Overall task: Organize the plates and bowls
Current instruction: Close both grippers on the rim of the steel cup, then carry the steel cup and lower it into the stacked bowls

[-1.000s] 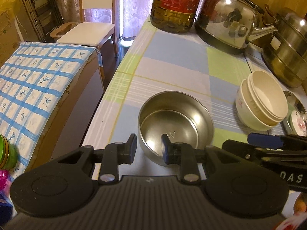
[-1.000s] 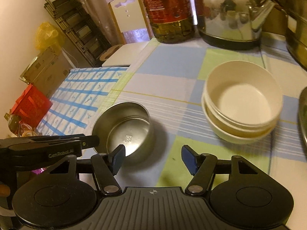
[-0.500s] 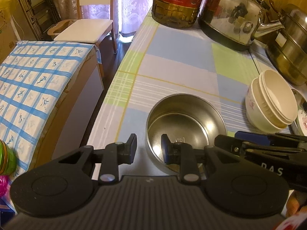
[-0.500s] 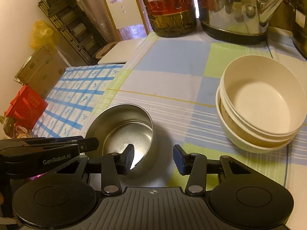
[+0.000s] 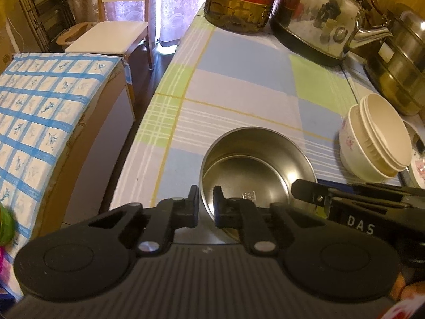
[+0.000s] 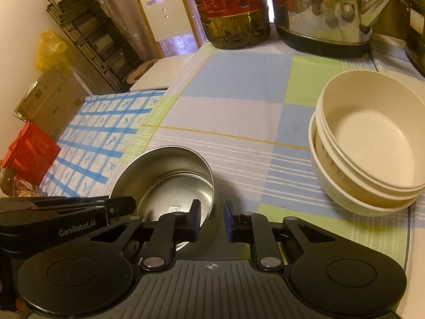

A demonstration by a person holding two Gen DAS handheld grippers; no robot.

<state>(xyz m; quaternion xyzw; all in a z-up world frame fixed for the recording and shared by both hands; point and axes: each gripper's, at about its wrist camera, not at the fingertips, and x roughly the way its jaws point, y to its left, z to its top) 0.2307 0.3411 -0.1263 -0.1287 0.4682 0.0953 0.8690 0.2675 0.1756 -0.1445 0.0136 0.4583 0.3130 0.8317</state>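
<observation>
right hand-held gripper (image 6: 211, 219) straddles steel bowl (image 6: 170, 178) rim | cream bowls (image 6: 369, 143) right

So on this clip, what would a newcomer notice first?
The steel bowl near the table's front edge, with the left gripper and right gripper each straddling its rim. Next, the stacked cream bowls to its right on the checked tablecloth. At the back stand a shiny kettle and an oil bottle.

Dim warm light, fisheye bending, kettle (image 5: 316, 18) glare
</observation>
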